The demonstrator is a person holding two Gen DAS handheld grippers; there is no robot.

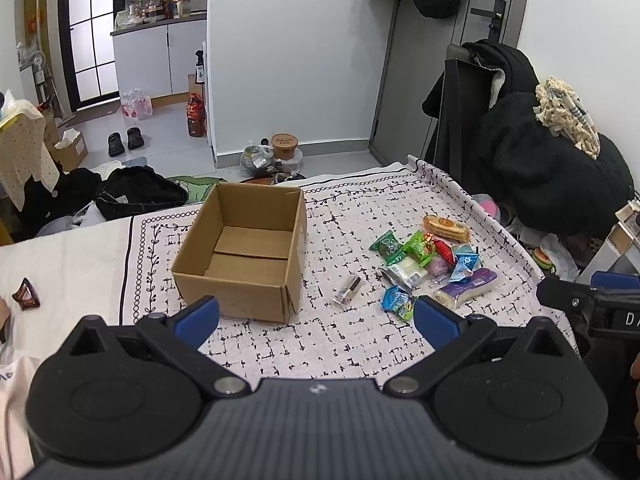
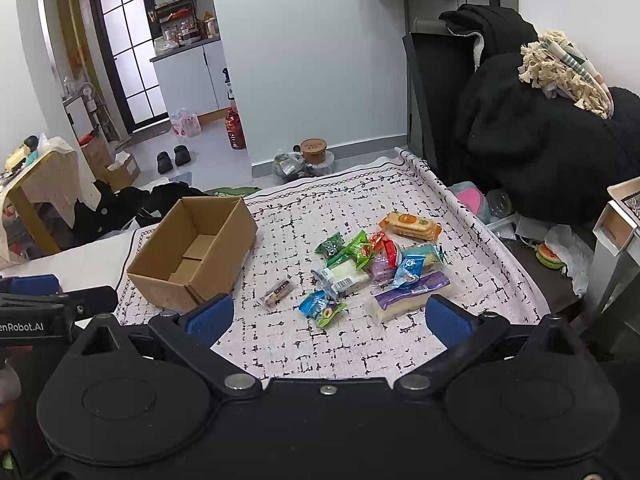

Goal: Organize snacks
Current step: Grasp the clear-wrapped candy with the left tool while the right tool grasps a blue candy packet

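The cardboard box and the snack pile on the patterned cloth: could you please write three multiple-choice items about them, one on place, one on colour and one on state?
1. Where does the small clear-wrapped snack lie?
A. inside the box
B. on the cloth between the box and the pile
C. on the floor

2. What colour is the wrapper of the biscuit pack at the far edge of the pile?
A. orange
B. black
C. white

3. What state is the cardboard box in?
A. taped shut
B. open and holding nothing
C. open and full of snacks

Answers: 1 B, it sits alone on the cloth between the two. 2 A, the wrapper is orange. 3 B, the bare bottom flaps show, and both the left gripper and the right gripper are open and hold nothing.
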